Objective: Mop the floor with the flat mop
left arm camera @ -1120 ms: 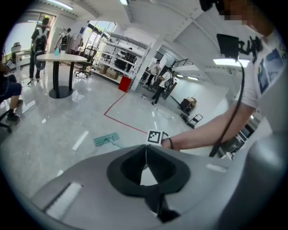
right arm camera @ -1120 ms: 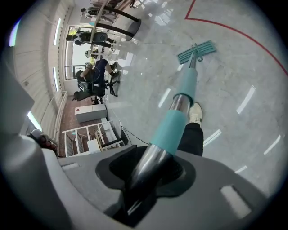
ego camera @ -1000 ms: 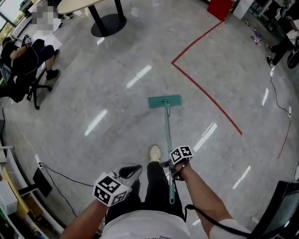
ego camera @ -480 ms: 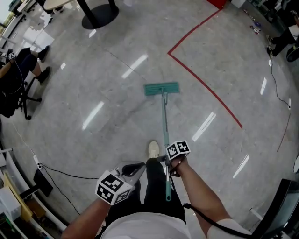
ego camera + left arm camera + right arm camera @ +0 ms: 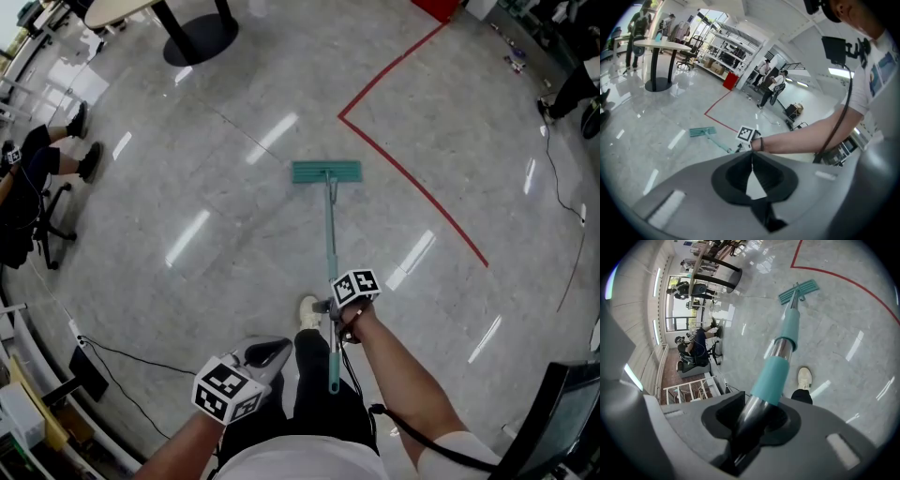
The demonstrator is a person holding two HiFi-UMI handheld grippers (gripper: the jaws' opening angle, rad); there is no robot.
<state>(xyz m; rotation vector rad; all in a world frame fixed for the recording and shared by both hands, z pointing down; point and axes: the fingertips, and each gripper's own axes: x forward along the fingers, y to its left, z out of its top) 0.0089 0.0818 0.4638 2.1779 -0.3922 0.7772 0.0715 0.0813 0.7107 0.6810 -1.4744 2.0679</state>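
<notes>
The right tongs [image 5: 332,307], jaws just tightened, stay clamped on the mop handle [image 5: 329,234] and have pushed forward. The pad [image 5: 325,172] now lies farther ahead of them on the floor [image 5: 234,216], so a stroke looks under way. The left tongs [image 5: 272,351], beside them, are pinched together and empty.

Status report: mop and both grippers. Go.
Left gripper shut, empty. Right gripper fingers just closed tighter on mop handle. Mop head flat on floor, short of red tape line. Nothing in its path.
</notes>
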